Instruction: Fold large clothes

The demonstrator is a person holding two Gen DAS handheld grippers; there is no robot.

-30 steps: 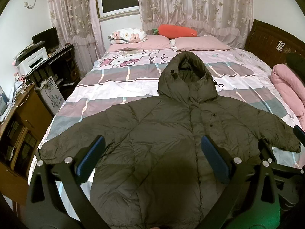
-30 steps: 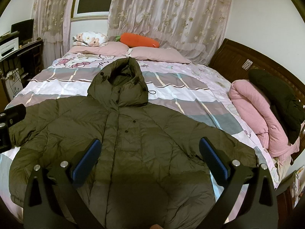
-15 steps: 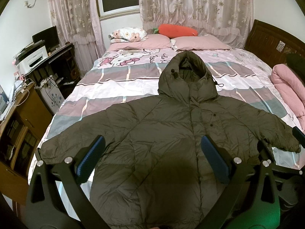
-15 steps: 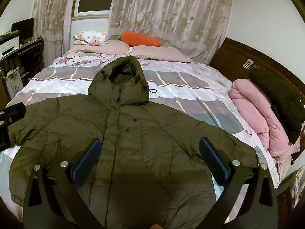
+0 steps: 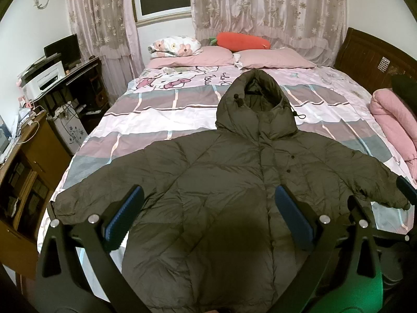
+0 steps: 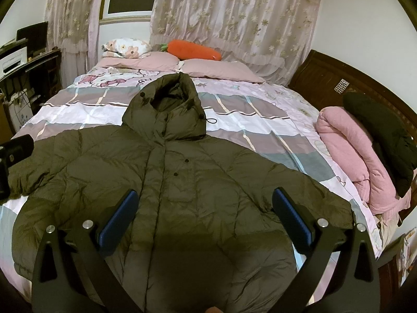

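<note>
A large olive-green hooded puffer jacket (image 5: 229,182) lies flat, front up, on the bed, sleeves spread to both sides and hood pointing at the pillows. It also shows in the right wrist view (image 6: 182,182). My left gripper (image 5: 208,214) is open and empty, hovering above the jacket's lower body. My right gripper (image 6: 206,214) is open and empty, also above the lower body, a little further right. Part of the right gripper shows at the left wrist view's right edge (image 5: 405,190).
The bed (image 5: 161,120) has a pink striped cover, pink pillows (image 5: 273,60) and a carrot plush (image 5: 242,41) at the head. A rolled pink quilt (image 6: 349,151) with a dark garment (image 6: 383,135) lies at the right. A desk with printer (image 5: 44,78) and wooden cabinet (image 5: 28,161) stand left.
Both grippers have drifted slightly; the view has barely shifted. The jacket has not moved and both grippers stay open.
</note>
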